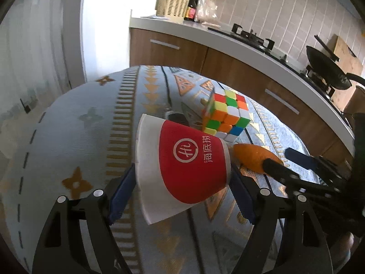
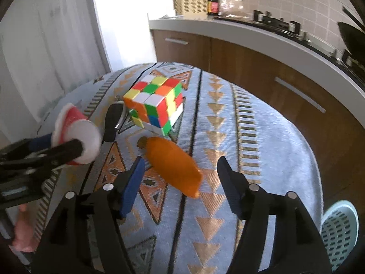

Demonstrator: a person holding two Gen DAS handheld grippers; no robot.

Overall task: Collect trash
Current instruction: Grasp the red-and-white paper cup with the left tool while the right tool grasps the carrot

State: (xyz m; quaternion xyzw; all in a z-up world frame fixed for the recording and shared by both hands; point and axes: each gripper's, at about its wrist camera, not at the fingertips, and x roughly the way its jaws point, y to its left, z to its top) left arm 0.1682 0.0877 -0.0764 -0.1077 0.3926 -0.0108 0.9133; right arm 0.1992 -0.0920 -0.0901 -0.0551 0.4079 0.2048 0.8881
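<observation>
A red and white paper cup (image 1: 182, 162) lies sideways between the pads of my left gripper (image 1: 182, 171), one pad on its rim and the other on its base. The right wrist view shows the cup (image 2: 77, 134) at the left, clamped in that gripper (image 2: 61, 141). An orange peel-like piece (image 2: 173, 164) lies on the patterned tablecloth (image 2: 262, 159). My right gripper (image 2: 180, 162) stands open astride it, its pads apart from it. In the left wrist view the peel (image 1: 251, 157) sits right of the cup, with the right gripper (image 1: 285, 159) over it.
A Rubik's cube (image 2: 155, 105) stands just behind the peel, with a black key fob (image 2: 113, 121) and a coin (image 2: 142, 142) beside it. A teal perforated basket (image 2: 340, 228) sits below the table's right edge. Kitchen cabinets and a counter (image 1: 228, 36) run behind.
</observation>
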